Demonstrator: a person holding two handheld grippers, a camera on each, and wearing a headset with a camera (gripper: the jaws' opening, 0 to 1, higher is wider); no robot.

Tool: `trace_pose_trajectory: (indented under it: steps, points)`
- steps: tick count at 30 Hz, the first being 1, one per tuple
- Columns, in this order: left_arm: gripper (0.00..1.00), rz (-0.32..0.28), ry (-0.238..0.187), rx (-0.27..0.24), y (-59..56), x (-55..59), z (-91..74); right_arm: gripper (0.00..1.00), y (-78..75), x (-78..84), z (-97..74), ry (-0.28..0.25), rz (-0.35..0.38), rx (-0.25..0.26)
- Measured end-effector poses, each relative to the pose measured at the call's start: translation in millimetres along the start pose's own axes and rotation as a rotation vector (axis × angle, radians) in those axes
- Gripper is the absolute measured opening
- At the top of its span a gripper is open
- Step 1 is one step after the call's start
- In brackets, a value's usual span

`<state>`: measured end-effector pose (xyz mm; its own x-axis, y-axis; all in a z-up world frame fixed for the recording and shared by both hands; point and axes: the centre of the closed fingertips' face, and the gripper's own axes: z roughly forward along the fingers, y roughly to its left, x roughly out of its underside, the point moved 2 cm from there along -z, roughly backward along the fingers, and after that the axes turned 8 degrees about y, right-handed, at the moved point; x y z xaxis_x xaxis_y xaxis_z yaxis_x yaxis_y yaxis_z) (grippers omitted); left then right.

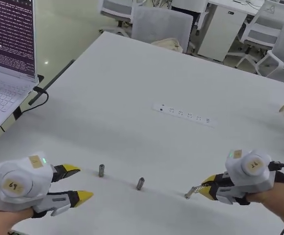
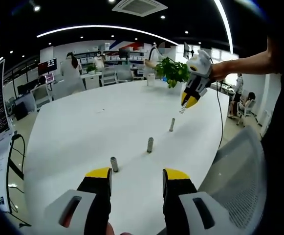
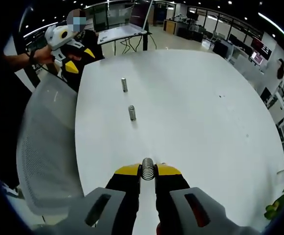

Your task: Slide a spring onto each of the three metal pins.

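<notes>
The right hand-held gripper (image 1: 207, 187) is pinched shut on a small coiled steel spring (image 1: 192, 192), which slants down to the white surface (image 1: 132, 88) at lower right. I cannot tell whether a pin sits under its tip. It likely needs tipping upright first, then lowering straight. A short grey metal pin (image 1: 101, 170) and a second pin (image 1: 140, 184) at lower centre look already sleeved. The left hand-held gripper (image 1: 79, 182) at lower left is wide open and empty.

The left gripper (image 1: 79, 182) holds its yellow fingers spread. Just beyond the upper fingertip stands one pin (image 1: 101, 170), and a second pin (image 1: 140, 183) stands farther out. The right gripper (image 1: 205, 186) pinches a spring (image 1: 191, 192) that juts past its fingertips, slanting down to the white table (image 1: 132, 88).
</notes>
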<state>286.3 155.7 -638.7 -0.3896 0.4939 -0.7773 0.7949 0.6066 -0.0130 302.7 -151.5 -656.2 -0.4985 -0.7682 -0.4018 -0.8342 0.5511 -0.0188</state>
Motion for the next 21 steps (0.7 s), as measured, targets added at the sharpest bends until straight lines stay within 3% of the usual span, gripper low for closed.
trace_pose_trajectory:
  steps: [9, 21]
  points:
    - [0.42, -0.028, 0.003, -0.028, 8.3, 4.9, -6.5, 0.08, -14.3, 7.7, 11.1, 0.065, -0.018, 0.012]
    - [0.46, -0.052, 0.004, -0.048, 10.2, 8.7, -13.5, 0.09, -23.2, 10.2, 26.0, 0.115, -0.049, -0.003]
